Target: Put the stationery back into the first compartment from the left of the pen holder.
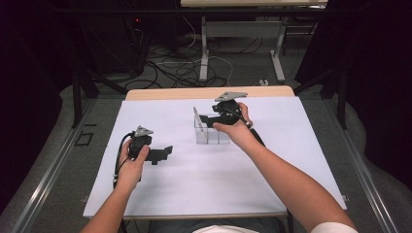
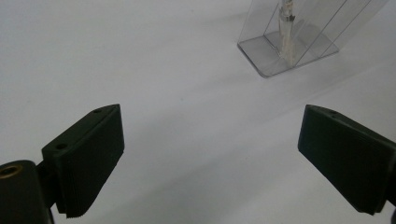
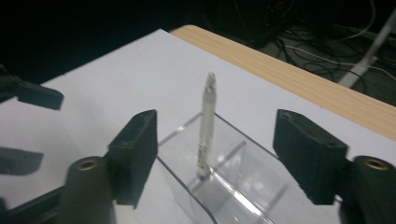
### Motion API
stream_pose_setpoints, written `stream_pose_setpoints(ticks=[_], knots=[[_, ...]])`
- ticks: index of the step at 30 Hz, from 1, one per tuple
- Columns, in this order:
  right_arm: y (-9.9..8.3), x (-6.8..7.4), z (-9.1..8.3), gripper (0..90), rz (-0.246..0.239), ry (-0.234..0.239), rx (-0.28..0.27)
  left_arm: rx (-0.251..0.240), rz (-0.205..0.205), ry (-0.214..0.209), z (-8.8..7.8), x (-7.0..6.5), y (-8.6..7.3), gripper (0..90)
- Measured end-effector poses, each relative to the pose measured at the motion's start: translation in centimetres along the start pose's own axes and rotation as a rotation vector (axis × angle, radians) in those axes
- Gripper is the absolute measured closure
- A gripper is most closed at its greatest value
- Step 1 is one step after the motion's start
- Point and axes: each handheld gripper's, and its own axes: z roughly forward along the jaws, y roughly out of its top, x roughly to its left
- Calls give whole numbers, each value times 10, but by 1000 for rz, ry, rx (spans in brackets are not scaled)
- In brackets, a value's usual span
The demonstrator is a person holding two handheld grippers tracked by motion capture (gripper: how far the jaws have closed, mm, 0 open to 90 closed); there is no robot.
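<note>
A clear plastic box (image 1: 212, 134) with dividers stands on the white table cover, a little right of centre. A thin silvery pen (image 1: 197, 118) leans in its left compartment, its tip sticking up above the rim. My right gripper (image 1: 206, 121) hovers over the box, open, with the pen (image 3: 206, 126) standing free between and beyond its jaws, above the box (image 3: 219, 177). My left gripper (image 1: 166, 153) rests low over the cover at the left, open and empty, pointing right toward the box (image 2: 289, 44) and its pen (image 2: 286, 28).
The white cover (image 1: 184, 189) spans most of the table; a strip of wooden table edge (image 1: 209, 92) shows at the far side. Beyond it lie floor cables (image 1: 180, 65) and the legs of another table (image 1: 204, 48). Black cables trail from the left gripper (image 1: 118, 160).
</note>
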Motion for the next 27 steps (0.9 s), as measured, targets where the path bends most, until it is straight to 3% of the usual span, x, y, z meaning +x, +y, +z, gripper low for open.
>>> stream_pose_setpoints(ticks=[4, 7, 16, 27], knots=[[-10, -4, -15, 153, -9, -20, 37, 0, -11, 1, 0, 0, 0, 71], [-19, -9, -28, 147, -17, -27, 44, 1, -7, 4, 0, 0, 0, 71], [-49, -28, -69, 0, 49, -91, 39, 1, -18, 8, 0, 2, -1, 71], [-89, -45, -105, 0, 114, -168, 61, 3, -18, 15, -1, 4, -1, 71]])
